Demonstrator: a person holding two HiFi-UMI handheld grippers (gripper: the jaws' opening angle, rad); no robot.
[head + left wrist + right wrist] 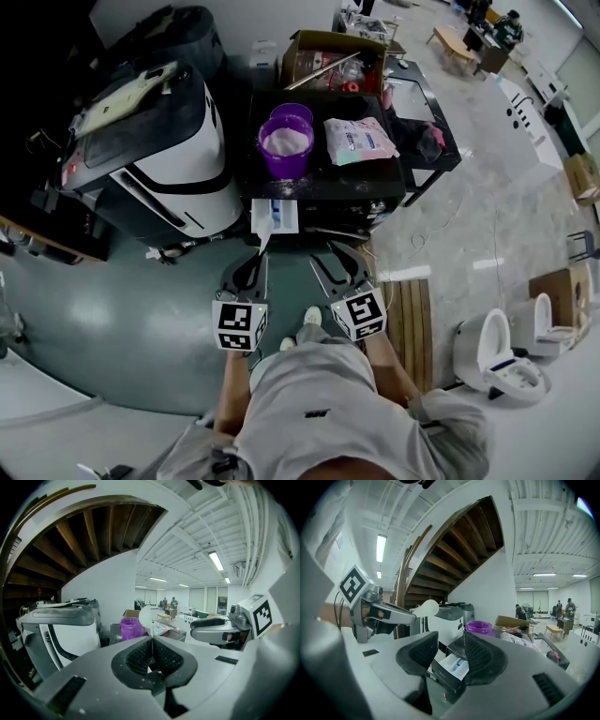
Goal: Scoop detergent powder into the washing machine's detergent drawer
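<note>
The washing machine's dark top [375, 183] carries a purple cup of white powder [286, 145] [131, 627] [480, 627], a second purple cup [292, 114] behind it and a detergent bag [359, 141]. The white detergent drawer [275, 216] [454, 665] stands pulled out at the front. My left gripper [255, 258] [151, 641] is shut on the thin handle of a white spoon [265, 234] [145, 616] [425, 607], whose bowl points toward the drawer. My right gripper [337, 255] [451, 651] stands open and holds nothing, just short of the drawer.
A white and black appliance [159, 141] stands to the left of the washer. An open cardboard box [333, 61] sits behind the cups. A wooden pallet [408, 319] and a white toilet [497, 352] are on the floor at the right.
</note>
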